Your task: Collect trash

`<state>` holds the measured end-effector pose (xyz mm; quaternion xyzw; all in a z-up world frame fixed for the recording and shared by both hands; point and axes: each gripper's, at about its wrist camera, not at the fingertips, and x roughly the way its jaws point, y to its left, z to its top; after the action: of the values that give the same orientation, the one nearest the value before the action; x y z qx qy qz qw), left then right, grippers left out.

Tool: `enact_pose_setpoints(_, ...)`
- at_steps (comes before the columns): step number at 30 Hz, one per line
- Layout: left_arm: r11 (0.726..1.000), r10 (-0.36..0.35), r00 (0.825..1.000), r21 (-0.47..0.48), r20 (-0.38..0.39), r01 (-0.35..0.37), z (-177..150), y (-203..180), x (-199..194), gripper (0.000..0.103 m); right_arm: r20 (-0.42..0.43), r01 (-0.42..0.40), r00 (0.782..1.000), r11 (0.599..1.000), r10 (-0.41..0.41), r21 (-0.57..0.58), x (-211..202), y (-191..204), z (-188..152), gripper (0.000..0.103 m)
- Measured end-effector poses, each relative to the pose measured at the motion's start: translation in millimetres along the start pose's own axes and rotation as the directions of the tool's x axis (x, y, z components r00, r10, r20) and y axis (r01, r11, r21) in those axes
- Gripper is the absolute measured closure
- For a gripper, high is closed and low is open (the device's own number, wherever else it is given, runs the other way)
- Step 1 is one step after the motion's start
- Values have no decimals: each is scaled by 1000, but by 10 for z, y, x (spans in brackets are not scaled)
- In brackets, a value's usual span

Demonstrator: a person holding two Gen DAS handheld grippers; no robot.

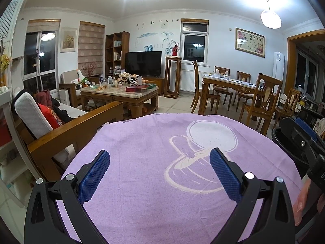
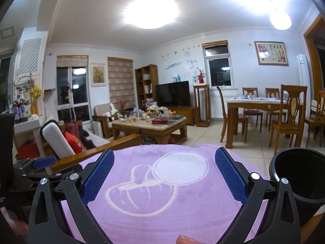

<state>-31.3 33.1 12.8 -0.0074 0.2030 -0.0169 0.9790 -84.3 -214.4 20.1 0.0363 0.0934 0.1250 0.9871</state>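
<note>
our fingers are spread wide and empty on both the left gripper (image 1: 159,158) and right gripper (image 2: 164,158), over the purple cloth (image 1: 142,162). the black bin (image 2: 298,174) waits at three o'clock; we see no trash here, so collecting seems unstarted.

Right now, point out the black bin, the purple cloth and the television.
black bin (image 2: 292,174): right wrist view, dark inside wall.
purple cloth (image 1: 142,152): left wrist view, plain part left of print.
television (image 1: 143,64): left wrist view, screen centre.

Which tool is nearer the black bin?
Right. The right tool hangs open over the purple cloth with the black bin just beside it; the left tool, also open, sits beyond the right one.
</note>
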Motion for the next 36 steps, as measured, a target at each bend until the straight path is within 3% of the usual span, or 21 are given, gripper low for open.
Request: enact_pose_setpoints(36, 1000, 2, 1000, -3, 0, -2, -8, -61, -35, 5, 5, 2, 1000, 1000, -2, 1, -12, 44, -13, 5)
